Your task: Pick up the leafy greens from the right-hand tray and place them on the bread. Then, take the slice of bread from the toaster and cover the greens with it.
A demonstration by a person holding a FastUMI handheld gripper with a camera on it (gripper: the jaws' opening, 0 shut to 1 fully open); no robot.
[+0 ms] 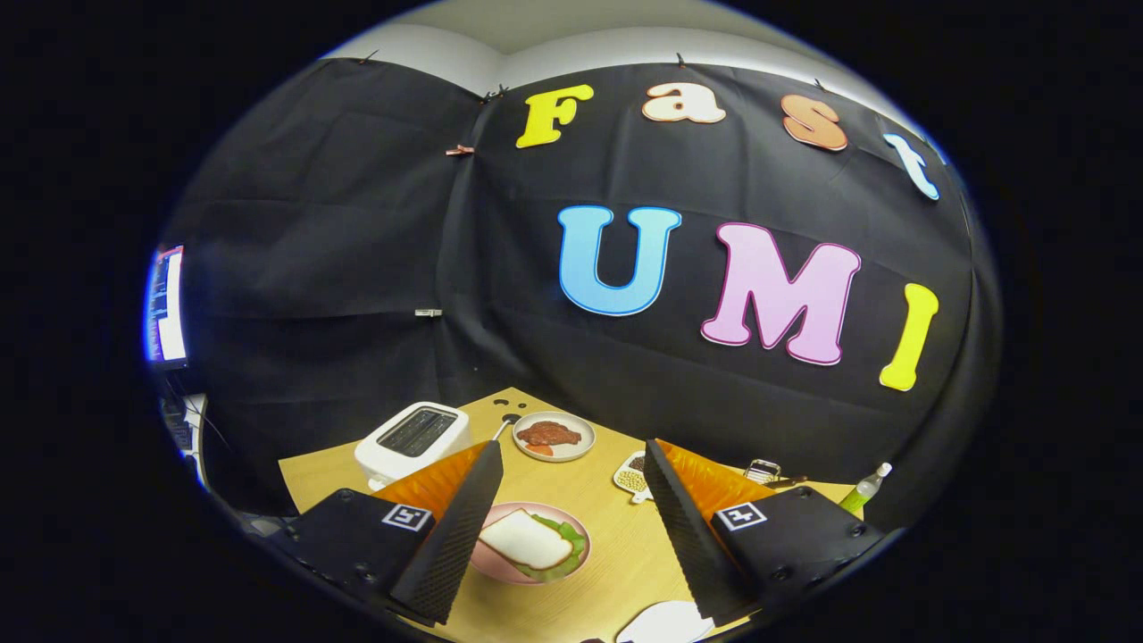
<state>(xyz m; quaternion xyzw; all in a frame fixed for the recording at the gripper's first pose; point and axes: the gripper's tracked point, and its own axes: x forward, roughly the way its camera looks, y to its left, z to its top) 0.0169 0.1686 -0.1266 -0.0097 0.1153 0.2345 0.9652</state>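
The claw (571, 518) hangs released above the tabletop (580, 500), fingers wide apart and grasping nothing. One pink plate (571, 520) lies low between the fingers, nearer the left one, carrying one bread slice (522, 540) over the leafy greens (564, 545), so both steps look done. One toaster (412, 439) stands beyond the left finger. One plate of meat (554, 436) sits further ahead.

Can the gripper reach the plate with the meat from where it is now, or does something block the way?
Probably yes. The gripper is open and holds nothing. The meat plate lies beyond the fingers on bare table. The toaster stands to its left, apart from it, and the sandwich plate sits nearer.
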